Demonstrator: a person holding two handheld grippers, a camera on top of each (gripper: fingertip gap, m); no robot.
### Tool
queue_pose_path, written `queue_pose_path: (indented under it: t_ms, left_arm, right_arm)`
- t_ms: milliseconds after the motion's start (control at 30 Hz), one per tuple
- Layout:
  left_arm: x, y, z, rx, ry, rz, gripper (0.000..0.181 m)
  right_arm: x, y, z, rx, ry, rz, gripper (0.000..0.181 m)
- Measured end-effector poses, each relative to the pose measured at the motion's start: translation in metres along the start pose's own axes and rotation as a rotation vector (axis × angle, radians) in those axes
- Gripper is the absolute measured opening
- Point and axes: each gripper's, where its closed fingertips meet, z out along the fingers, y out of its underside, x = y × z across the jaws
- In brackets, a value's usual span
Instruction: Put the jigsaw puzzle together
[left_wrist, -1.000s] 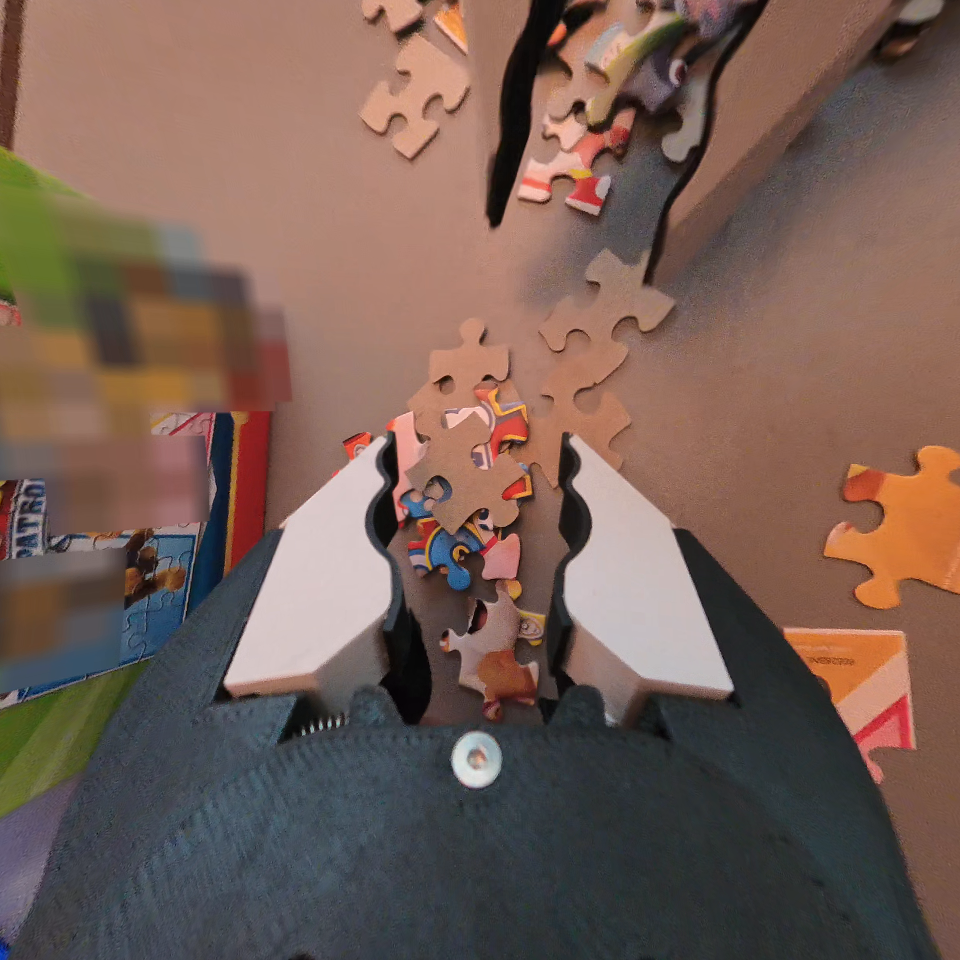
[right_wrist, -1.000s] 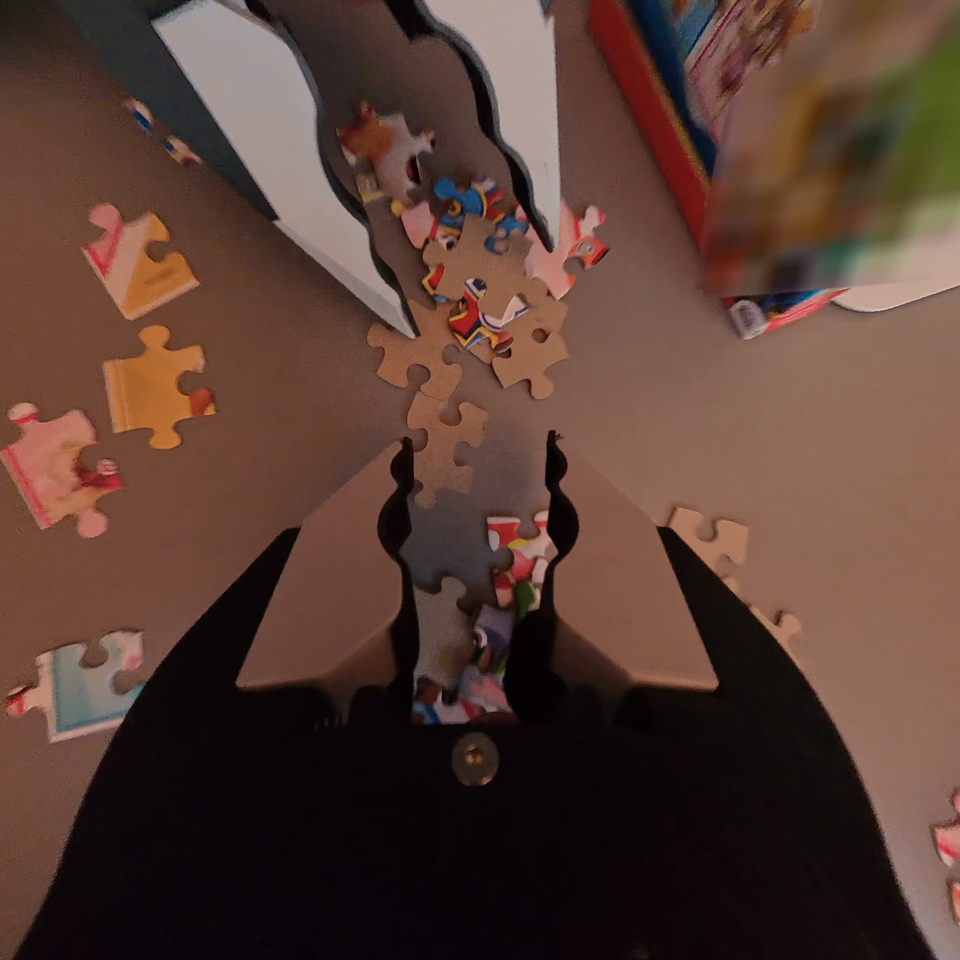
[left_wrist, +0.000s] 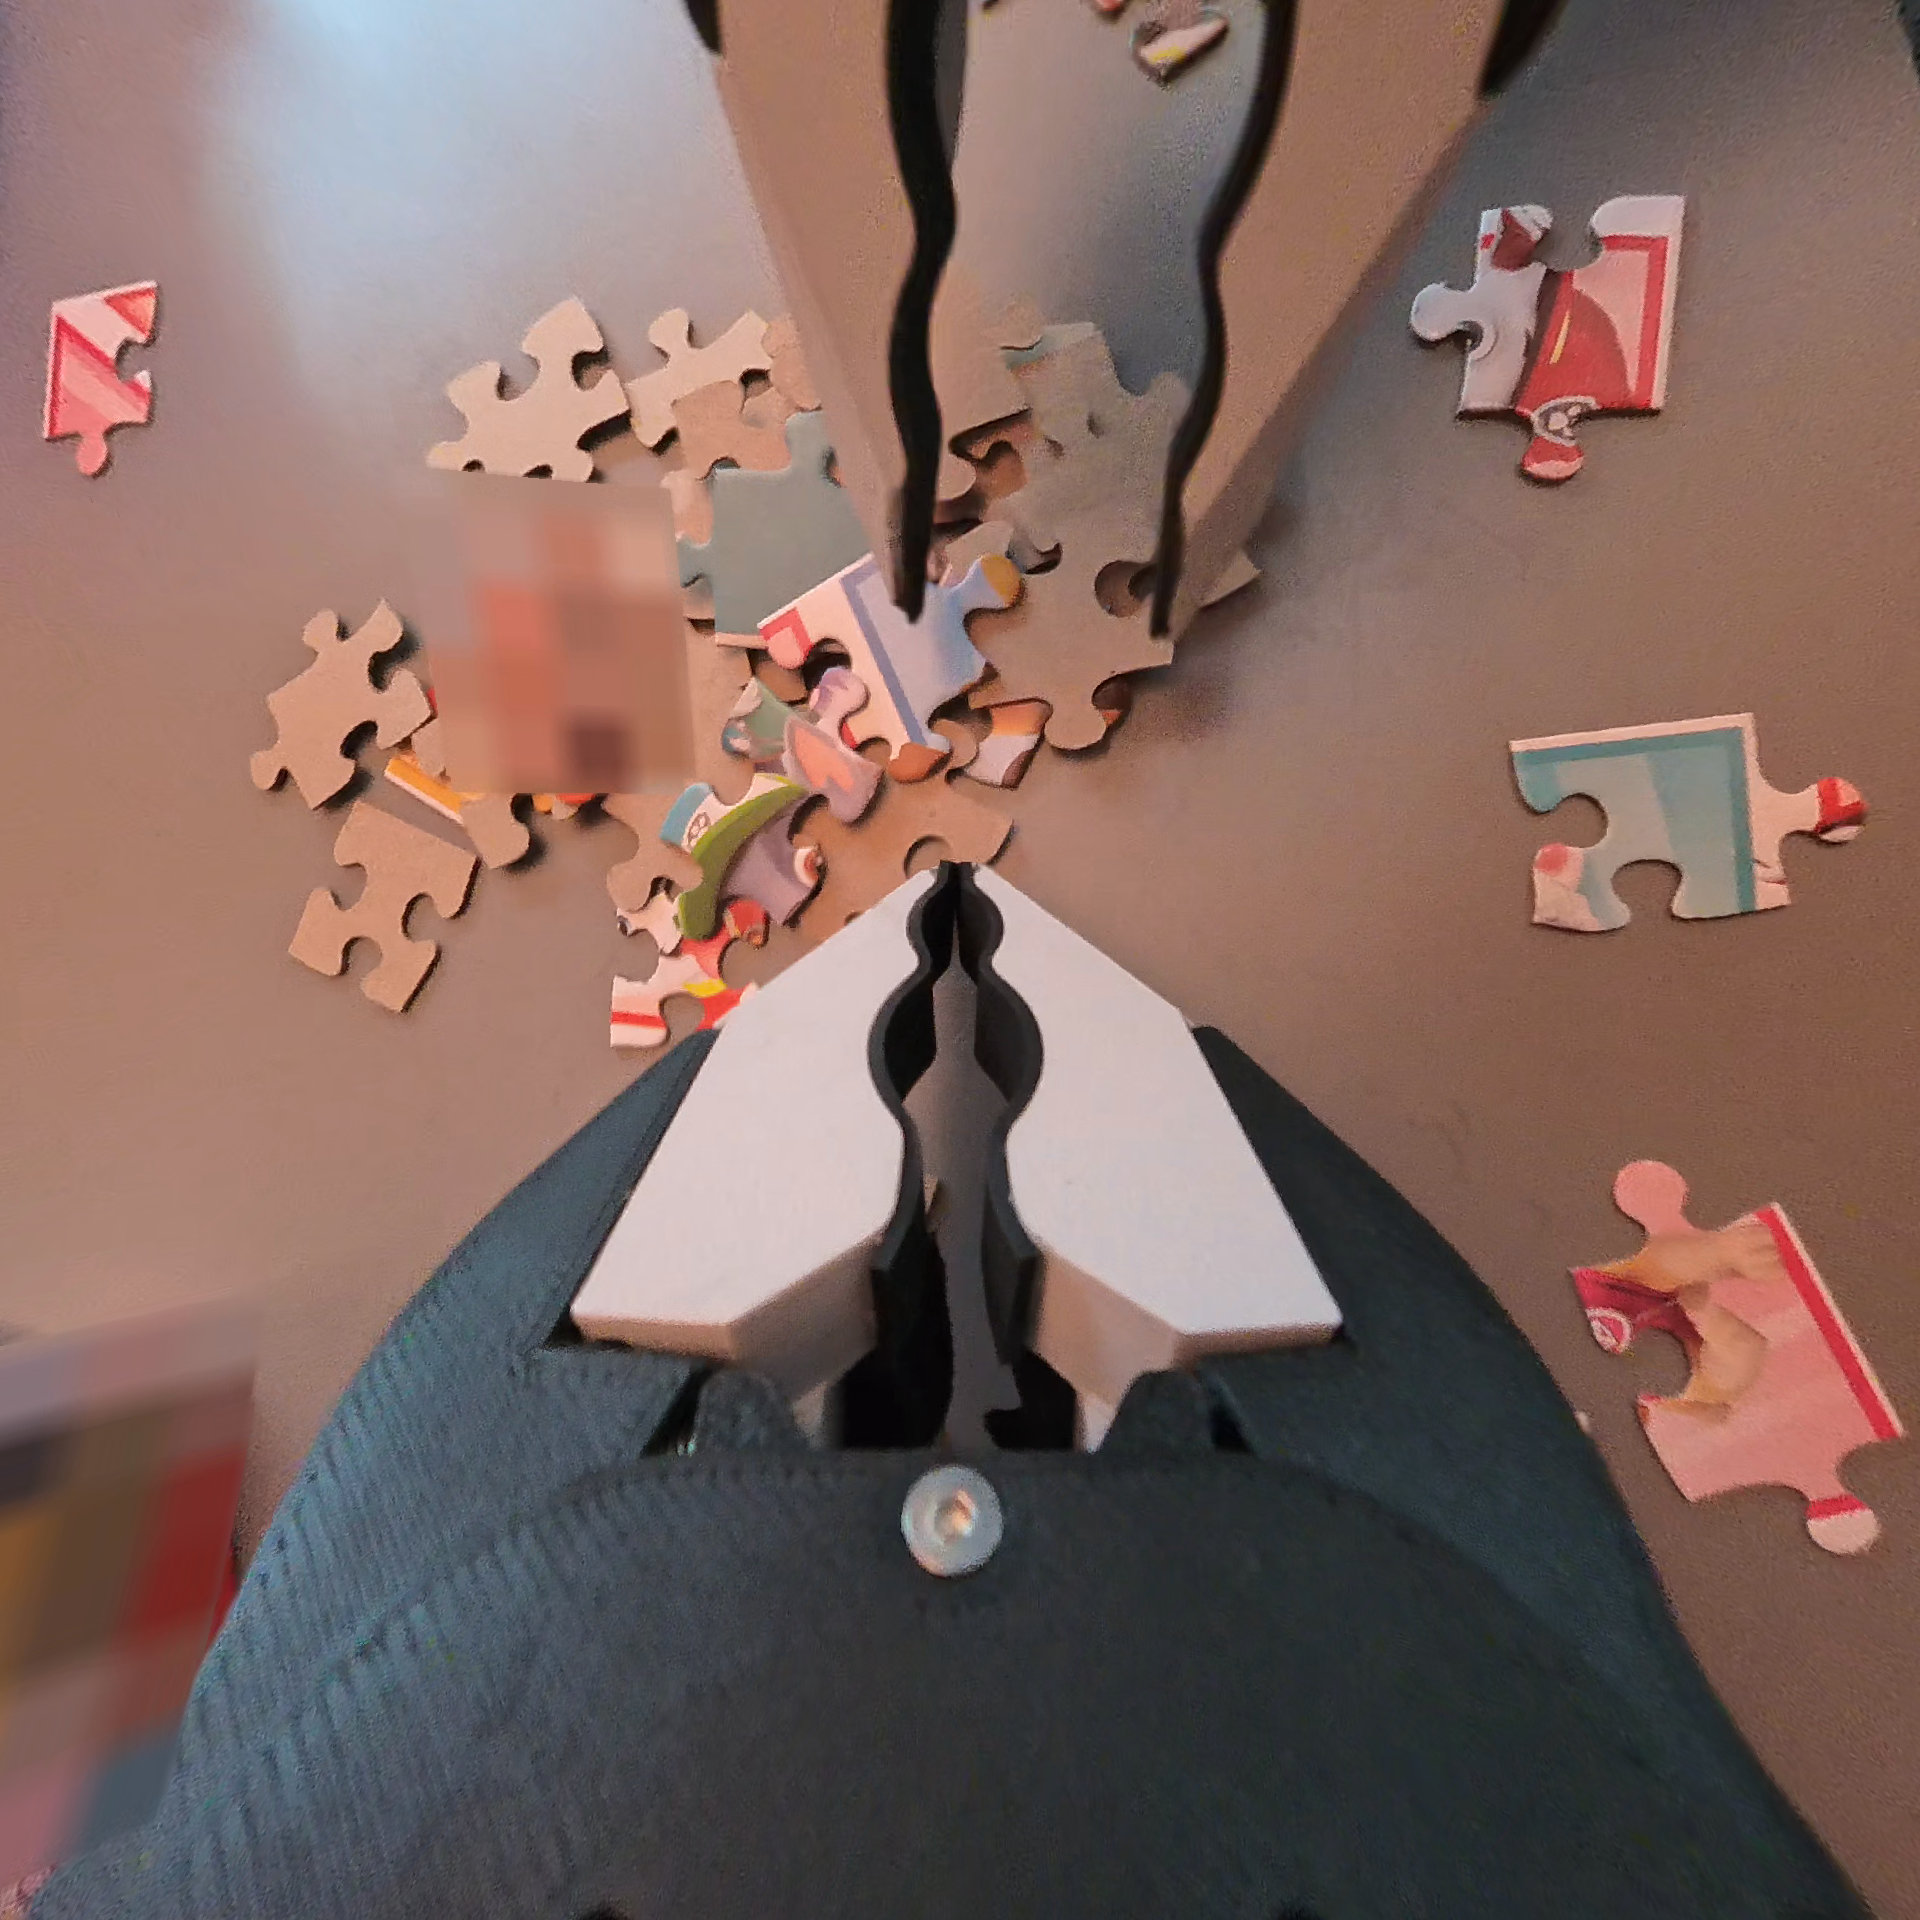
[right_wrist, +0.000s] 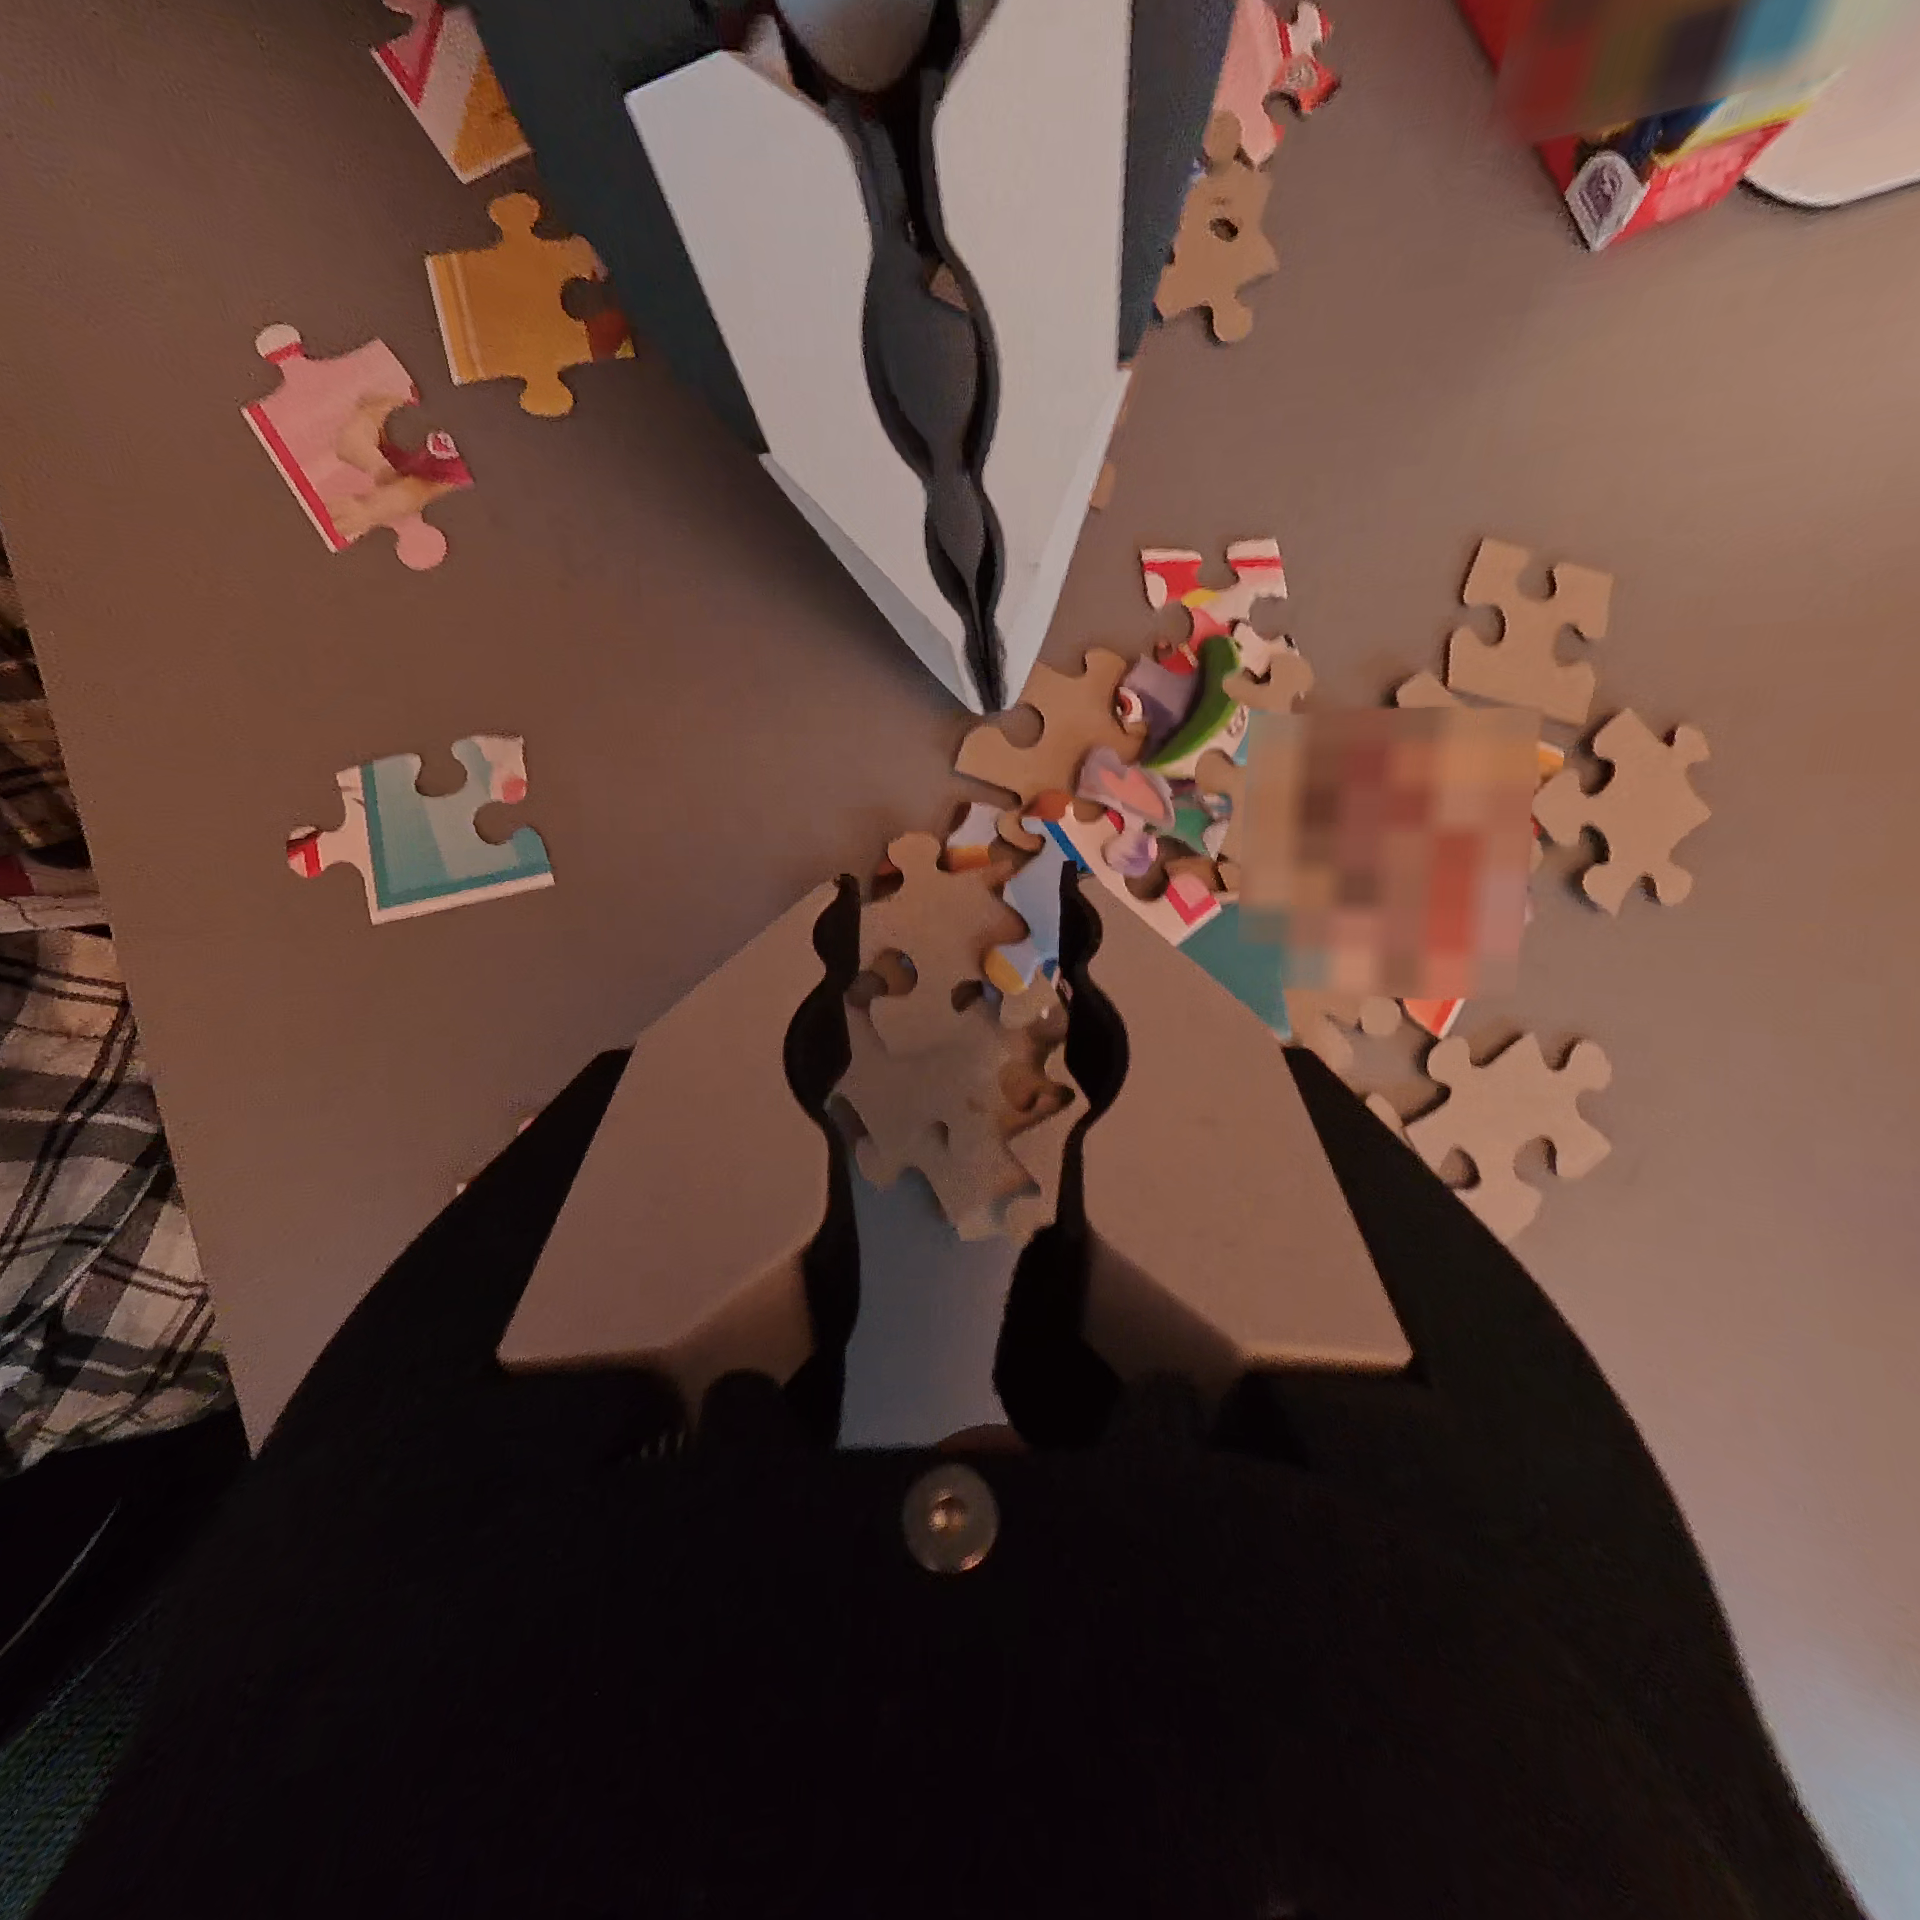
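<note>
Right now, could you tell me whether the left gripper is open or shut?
Shut: the left gripper has its fingertips together at the edge of the puzzle pile, with nothing visible between them.

We see a grey counter (right_wrist: 1558, 436) running across both views. At the upper right of the right wrist view a red box (right_wrist: 1662, 177) with printed sides stands on it, partly blurred, and just beside it lies the rounded edge of a white object (right_wrist: 1839, 156) we cannot identify. Past the counter's left edge, plaid cloth (right_wrist: 83, 1143) in black, white and grey fills the frame's margin.
</note>
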Motion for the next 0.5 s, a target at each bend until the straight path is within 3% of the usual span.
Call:
queue_pose_path:
  t_ms: [167, 267, 300, 500]
  left_arm:
    - [-0.007, 0.009, -0.01, -0.014, -0.023, -0.039, 0.0]
    - [-0.008, 0.014, -0.006, -0.034, 0.0, -0.084, 0.001]
    - [-0.011, 0.017, -0.004, -0.05, -0.01, -0.091, 0.012]
    - [-0.001, 0.015, -0.003, -0.03, 0.108, -0.127, 0.0]
  right_arm:
    - [0.0, -0.009, 0.029, -0.046, 0.044, -0.096, 0.035]
    - [0.005, -0.013, 0.037, -0.046, 0.047, -0.102, 0.022]
    - [0.008, -0.013, 0.038, -0.055, 0.058, -0.104, 0.018]
    - [0.014, -0.009, 0.038, -0.05, 0.066, -0.094, 0.0]
